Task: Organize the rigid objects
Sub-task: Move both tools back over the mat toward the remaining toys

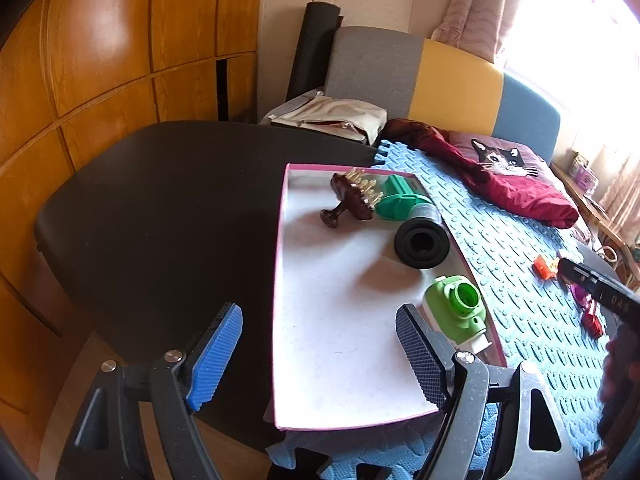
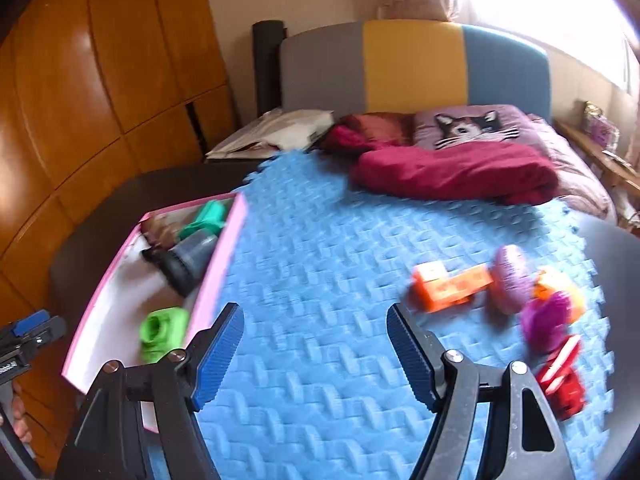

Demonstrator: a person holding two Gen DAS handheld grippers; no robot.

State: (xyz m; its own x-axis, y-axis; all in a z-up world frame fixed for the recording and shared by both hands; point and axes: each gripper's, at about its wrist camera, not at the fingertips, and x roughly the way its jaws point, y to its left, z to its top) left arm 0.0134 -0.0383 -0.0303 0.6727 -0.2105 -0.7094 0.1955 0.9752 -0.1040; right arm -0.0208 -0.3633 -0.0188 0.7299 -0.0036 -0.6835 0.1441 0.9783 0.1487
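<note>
A pink-rimmed white box (image 1: 340, 360) (image 2: 224, 264) lies on the black table beside a blue foam mat (image 2: 340, 260). It holds a brown brush (image 1: 352, 200), a green piece (image 1: 396, 200), a black roll (image 1: 420, 244) and a green toy camera (image 1: 456, 308) (image 2: 162, 332). My left gripper (image 1: 320, 360) is open and empty over the box's near end. My right gripper (image 2: 316, 356) is open and empty over the mat. An orange block (image 2: 448, 288), a purple disc (image 2: 512, 280), a magenta toy (image 2: 548, 320) and a red toy (image 2: 560, 384) lie on the mat at its right.
A red cloth (image 2: 452, 176) and a cat cushion (image 2: 468, 128) lie beyond the mat. A folded paper bag (image 1: 332, 116) lies at the table's far edge. Wooden wardrobe doors (image 1: 100, 80) stand at the left. The right gripper's body (image 1: 600, 292) shows at the right.
</note>
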